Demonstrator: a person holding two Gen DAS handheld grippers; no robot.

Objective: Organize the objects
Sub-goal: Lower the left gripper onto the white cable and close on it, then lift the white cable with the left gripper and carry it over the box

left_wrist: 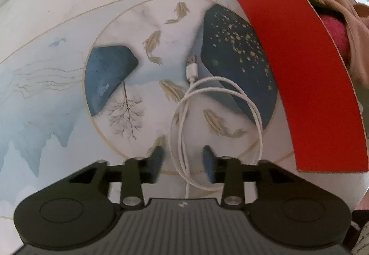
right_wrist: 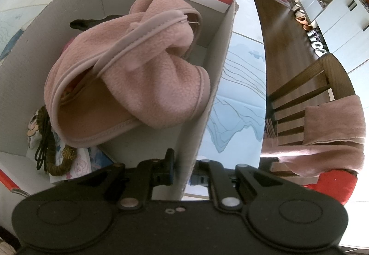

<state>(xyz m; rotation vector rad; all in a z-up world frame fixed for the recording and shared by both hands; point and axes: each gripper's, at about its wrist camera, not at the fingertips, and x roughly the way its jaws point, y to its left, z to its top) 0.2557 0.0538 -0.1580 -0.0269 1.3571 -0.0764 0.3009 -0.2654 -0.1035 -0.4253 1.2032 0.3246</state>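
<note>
A white USB cable (left_wrist: 191,70) lies coiled on the painted tabletop (left_wrist: 69,24), its plug pointing away from me. My left gripper (left_wrist: 183,153) points down over the near end of the coil and is open; two cable strands run between its fingers and the pads stand clear of them. To the right stands a red cardboard box (left_wrist: 299,70). My right gripper (right_wrist: 185,172) is shut on the box's right wall (right_wrist: 207,116), one finger inside and one outside. A pink fleece garment (right_wrist: 143,66) fills most of the box.
A braided beaded band (right_wrist: 60,162), a black cord (right_wrist: 42,139) and printed cloth lie in the box's near left corner. A wooden chair (right_wrist: 322,84) with a pink cloth (right_wrist: 334,126) draped over it stands past the table's right edge.
</note>
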